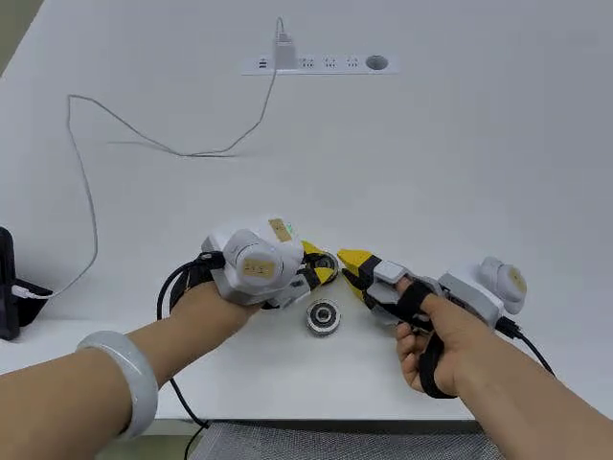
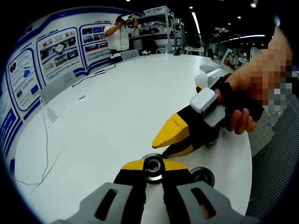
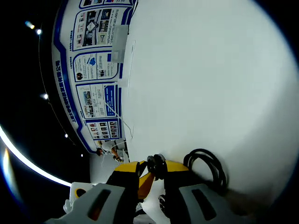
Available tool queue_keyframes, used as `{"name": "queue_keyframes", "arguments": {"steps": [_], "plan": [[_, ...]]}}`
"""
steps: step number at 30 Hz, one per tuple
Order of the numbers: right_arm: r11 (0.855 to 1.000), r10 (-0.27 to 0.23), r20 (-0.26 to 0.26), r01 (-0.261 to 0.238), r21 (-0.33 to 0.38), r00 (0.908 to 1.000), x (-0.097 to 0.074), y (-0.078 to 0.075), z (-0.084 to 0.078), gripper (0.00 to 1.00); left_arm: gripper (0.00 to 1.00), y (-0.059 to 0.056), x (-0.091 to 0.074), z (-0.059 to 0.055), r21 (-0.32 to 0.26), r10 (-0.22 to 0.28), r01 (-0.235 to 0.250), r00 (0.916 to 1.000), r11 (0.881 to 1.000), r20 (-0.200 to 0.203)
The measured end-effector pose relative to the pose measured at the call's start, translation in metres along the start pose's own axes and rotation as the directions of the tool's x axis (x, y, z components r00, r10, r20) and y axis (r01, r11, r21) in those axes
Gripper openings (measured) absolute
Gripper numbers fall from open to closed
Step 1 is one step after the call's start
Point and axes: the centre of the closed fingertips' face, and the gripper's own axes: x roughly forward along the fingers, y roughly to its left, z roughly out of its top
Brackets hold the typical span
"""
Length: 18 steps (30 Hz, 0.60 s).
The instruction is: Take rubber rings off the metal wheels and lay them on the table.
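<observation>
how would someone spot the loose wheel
On the white table, go to the front edge, just this side of the left gripper. The loose wheel lies flat there alone; the other wheel is clamped in that gripper's jaws.

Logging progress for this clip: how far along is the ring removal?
Done: nothing yet. In hand: the left claw grips one small metal wheel, black rubber ring on, with the right claw beside it. Left: that ring, plus the second ringed wheel lying on the white table.
</observation>
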Motion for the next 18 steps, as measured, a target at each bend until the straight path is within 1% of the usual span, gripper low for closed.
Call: {"name": "queue_keyframes", "arguments": {"steps": [1, 2, 3, 4, 5, 6, 8, 10, 11, 12, 13, 14, 15, 16, 17, 18], "plan": [[0.998, -0.005, -0.03, 0.003, -0.06, 0.9995, 0.0, -0.001, -0.004, 0.22, 0.12, 0.0, 0.0, 0.0, -0.001, 0.0, 0.0, 1.0, 1.0, 0.001], [0.994, -0.017, -0.047, 0.012, -0.106, 0.9987, -0.001, -0.002, -0.006, 0.22, 0.12, 0.0, 0.0, 0.0, -0.001, -0.001, 0.001, 1.0, 1.0, 0.001], [0.989, -0.022, -0.062, 0.012, -0.15, 0.9979, 0.0, -0.001, -0.008, 0.22, 0.12, 0.0, 0.0, 0.0, -0.001, -0.001, 0.001, 1.0, 1.0, 0.002], [0.984, -0.021, -0.084, 0.006, -0.177, 0.9962, 0.0, 0.0, -0.012, 0.23, 0.12, 0.0, 0.0, 0.0, -0.002, -0.001, 0.001, 1.0, 1.0, 0.002], [0.982, -0.02, -0.068, 0.007, -0.189, 0.9975, 0.001, 0.001, -0.009, 0.23, 0.12, 0.0, 0.0, 0.0, -0.001, -0.002, 0.002, 1.0, 1.0, 0.002], [0.985, -0.014, -0.075, 0.001, -0.171, 0.9971, 0.001, 0.002, -0.01, 0.23, 0.12, 0.001, 0.0, 0.0, -0.002, -0.004, 0.004, 1.0, 1.0, 0.004], [0.986, -0.008, -0.084, -0.006, -0.166, 0.9964, 0.0, 0.001, -0.01, 0.24, 0.12, 0.001, 0.001, -0.001, 0.0, -0.005, 0.005, 1.0, 1.0, 0.006], [0.984, -0.013, -0.089, -0.004, -0.181, 0.9959, 0.0, 0.001, -0.011, 0.23, 0.12, 0.001, 0.001, -0.001, 0.0, -0.005, 0.005, 1.0, 1.0, 0.005], [0.971, -0.028, -0.092, 0.005, -0.241, 0.9953, 0.0, 0.001, -0.011, 0.23, 0.12, 0.001, 0.0, -0.001, -0.001, -0.005, 0.005, 1.0, 1.0, 0.006], [0.955, -0.035, -0.084, 0.008, -0.296, 0.9959, 0.001, 0.002, -0.01, 0.23, 0.12, 0.001, 0.001, -0.001, 0.0, -0.004, 0.004, 1.0, 1.0, 0.006], [0.941, -0.046, -0.087, 0.013, -0.338, 0.9951, 0.0, 0.002, -0.011, 0.23, 0.12, 0.001, 0.001, -0.001, 0.002, -0.003, 0.003, 1.0, 1.0, 0.005], [0.93, -0.049, -0.081, 0.016, -0.368, 0.9956, 0.002, 0.005, -0.01, 0.24, 0.12, 0.001, 0.0, -0.001, 0.002, -0.003, 0.003, 1.0, 1.0, 0.006], [0.923, -0.052, -0.078, 0.018, -0.385, 0.9956, 0.003, 0.007, -0.01, 0.25, 0.12, 0.001, 0.0, -0.001, 0.002, -0.003, 0.003, 1.0, 1.0, 0.007], [0.919, -0.056, -0.088, 0.017, -0.395, 0.9946, 0.003, 0.009, -0.012, 0.26, 0.12, 0.0, 0.0, -0.001, 0.004, -0.005, 0.005, 1.0, 1.0, 0.007], [0.919, -0.031, -0.102, -0.011, -0.393, 0.9943, 0.004, 0.013, -0.014, 0.25, 0.12, 0.0, 0.0, -0.001, 0.006, -0.007, 0.007, 1.0, 1.0, 0.006], [0.919, -0.047, -0.098, 0.005, -0.393, 0.994, 0.005, 0.012, -0.013, 0.26, 0.12, 0.0, -0.001, -0.001, 0.011, -0.008, 0.008, 1.0, 1.0, 0.005]]}}
